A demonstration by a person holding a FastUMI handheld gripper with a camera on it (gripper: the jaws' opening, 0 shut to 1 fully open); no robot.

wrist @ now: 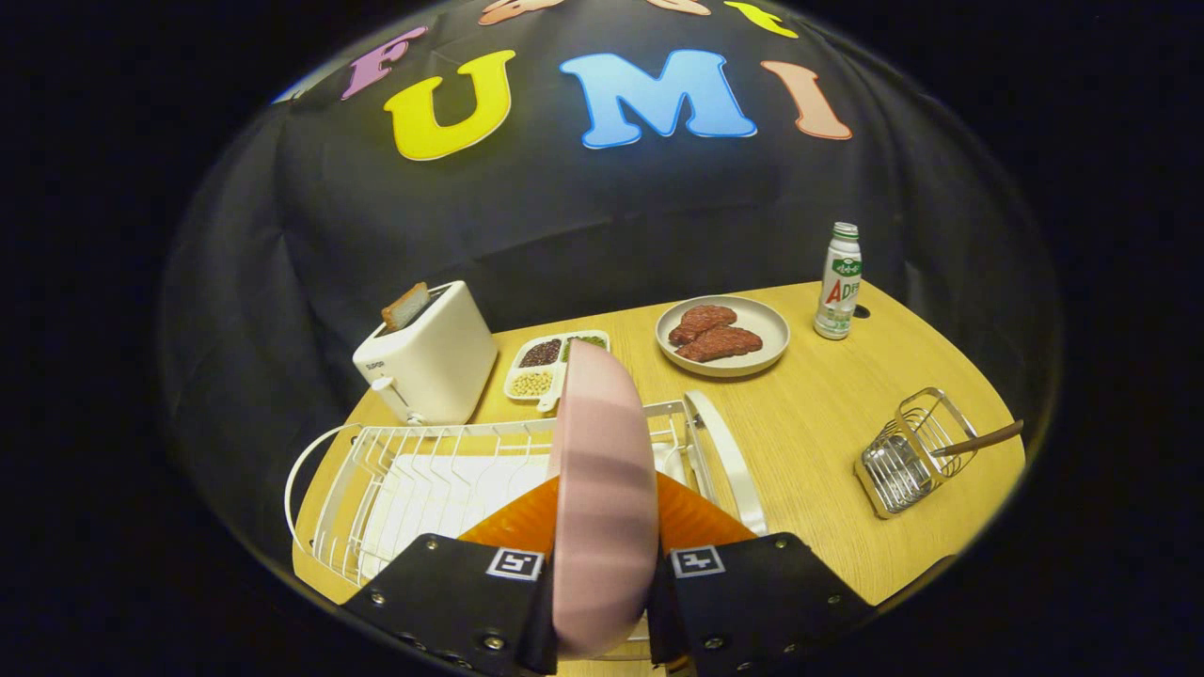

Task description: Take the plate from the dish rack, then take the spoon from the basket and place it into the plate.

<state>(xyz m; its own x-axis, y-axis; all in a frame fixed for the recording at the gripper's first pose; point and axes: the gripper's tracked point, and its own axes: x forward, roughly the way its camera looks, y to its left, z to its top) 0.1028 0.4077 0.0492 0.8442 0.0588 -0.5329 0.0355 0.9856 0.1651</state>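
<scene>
Both fingers (527, 602) seemingly clamp the upright plate (602, 489).

Gripper-mounted, forward over table (828, 414), probably near.

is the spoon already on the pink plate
No, the spoon sits in the wire basket on the table, while the gripper holds the pink plate edge-on between its fingers.

Gripper (603, 602) was held over dish rack (395, 475), both fingers (470, 602) pressed tight on pink plate (602, 470), plate kept upright.
</scene>
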